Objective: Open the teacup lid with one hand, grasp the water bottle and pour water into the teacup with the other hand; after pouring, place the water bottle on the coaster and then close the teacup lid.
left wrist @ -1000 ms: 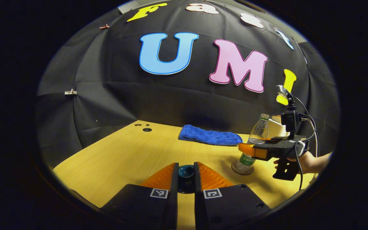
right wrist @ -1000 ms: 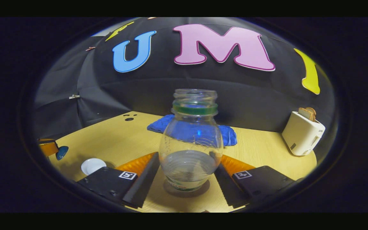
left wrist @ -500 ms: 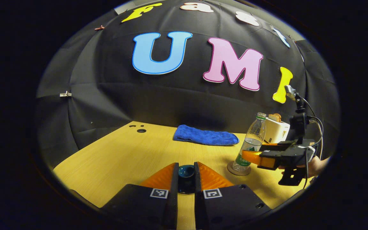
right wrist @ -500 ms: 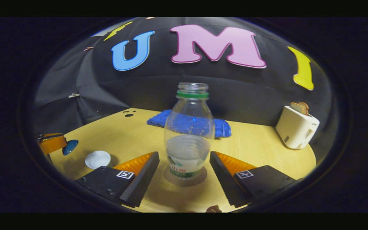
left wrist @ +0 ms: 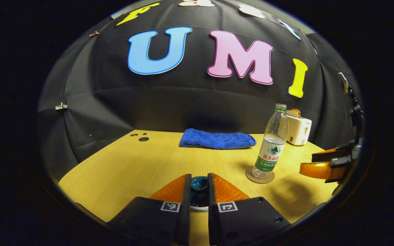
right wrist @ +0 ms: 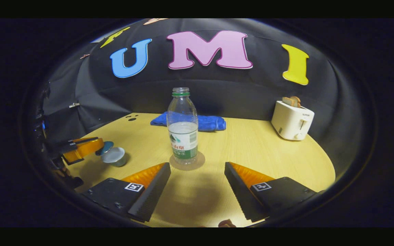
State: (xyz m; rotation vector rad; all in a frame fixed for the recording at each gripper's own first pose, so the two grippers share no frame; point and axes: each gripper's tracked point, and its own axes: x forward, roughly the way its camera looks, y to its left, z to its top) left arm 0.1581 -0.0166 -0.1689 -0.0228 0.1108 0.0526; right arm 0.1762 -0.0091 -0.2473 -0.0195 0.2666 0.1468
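I find the water bottle (right wrist: 182,127) standing upright on the round coaster (right wrist: 187,161), uncapped and partly filled, toward the right half of the tabletop (right wrist: 268,157). A second ago my right gripper (right wrist: 197,191) had its jaws just around the bottle; now it has drawn back toward the near edge, jaws wide and empty, with bare tabletop between them and the coaster. In the left gripper view the same right gripper (left wrist: 323,165) has retreated to the right edge, well apart from the bottle (left wrist: 271,143) and coaster (left wrist: 260,176).

My left gripper (left wrist: 199,191) is unchanged: jaws narrow, clamped on the dark blue teacup lid (left wrist: 199,186). In the right gripper view that left gripper (right wrist: 82,149) holds the lid (right wrist: 104,148) just above and behind the white teacup (right wrist: 114,157), near the left edge; a second ago lid and cup stood further apart in that view. The cup remains uncovered.

A blue cloth (right wrist: 197,122) lies along the far edge, and a white toaster (right wrist: 292,119) stands at the far right corner.
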